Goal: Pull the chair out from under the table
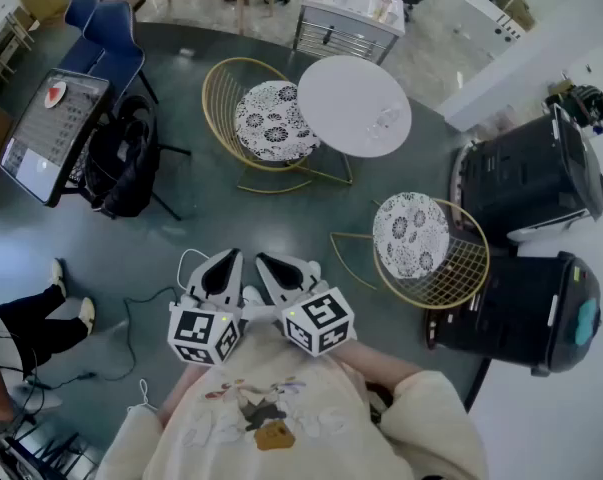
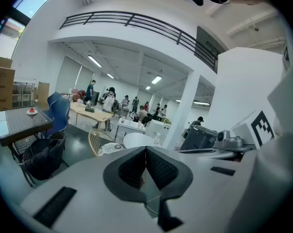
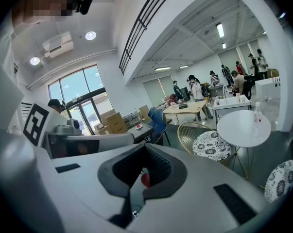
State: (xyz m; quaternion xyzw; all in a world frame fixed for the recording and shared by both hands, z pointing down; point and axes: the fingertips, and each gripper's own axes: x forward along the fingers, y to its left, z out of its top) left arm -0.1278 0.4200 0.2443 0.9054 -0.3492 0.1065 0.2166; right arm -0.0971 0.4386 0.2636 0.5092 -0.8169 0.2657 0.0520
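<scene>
A gold wire chair with a flowered cushion stands at the left side of the round white table, its seat partly under the tabletop. The same chair and table show in the right gripper view, and the chair shows small in the left gripper view. My left gripper and right gripper are side by side close to my chest, well short of the chair. Both are shut with nothing between the jaws, as the left gripper and right gripper show in their own views.
A second flowered wire chair stands apart at the right. Two black machines line the right wall. A black backpack, a small dark table and a blue chair stand at the left. A cable lies on the floor.
</scene>
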